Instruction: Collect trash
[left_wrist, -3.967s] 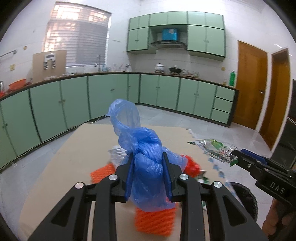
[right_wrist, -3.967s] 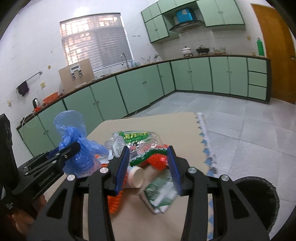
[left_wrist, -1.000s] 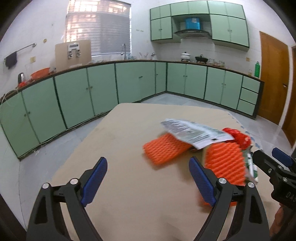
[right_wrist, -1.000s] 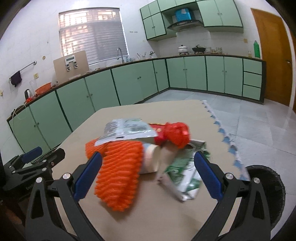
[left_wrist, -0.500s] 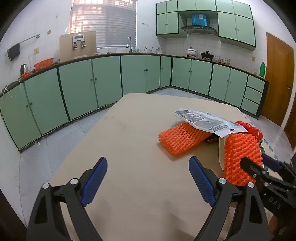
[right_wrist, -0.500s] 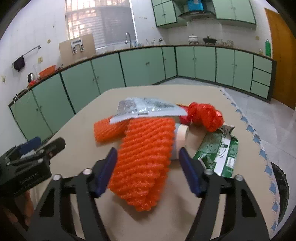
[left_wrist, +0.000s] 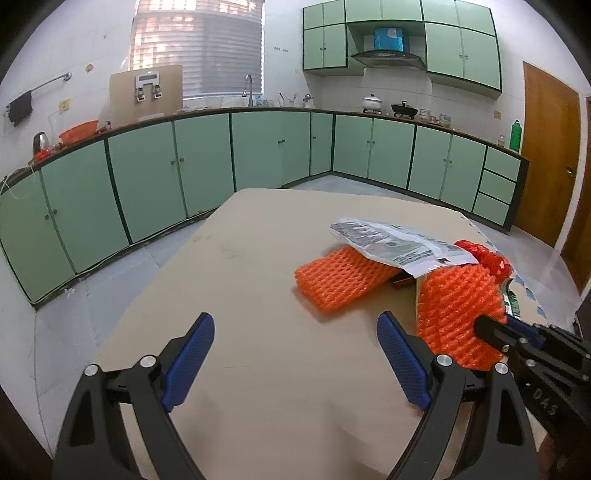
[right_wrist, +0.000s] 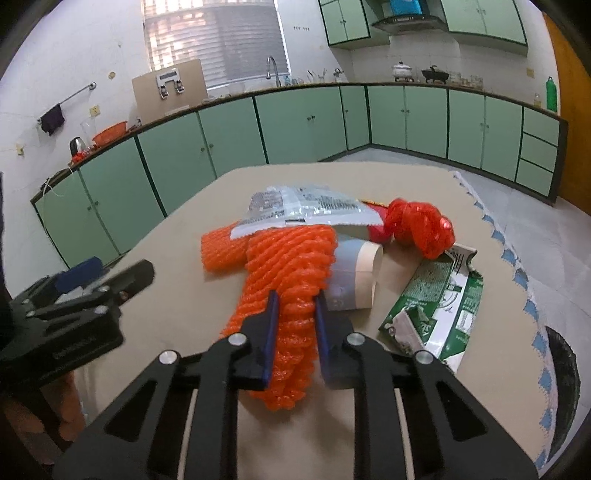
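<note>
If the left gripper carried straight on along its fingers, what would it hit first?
Probably nothing but the bare table: the open left gripper aims down at clear tabletop, and the nearest orange foam net lies right of that line, though fisheye depth is uncertain.

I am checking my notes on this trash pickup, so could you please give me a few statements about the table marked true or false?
1. The right hand-held gripper is closing on an orange foam net. True.
2. The left hand-held gripper holds a blue bag. False: it is open and empty.
3. A silver printed wrapper lies on top of the pile. True.
4. The paper cup stands upright. False: it lies on its side.
</note>
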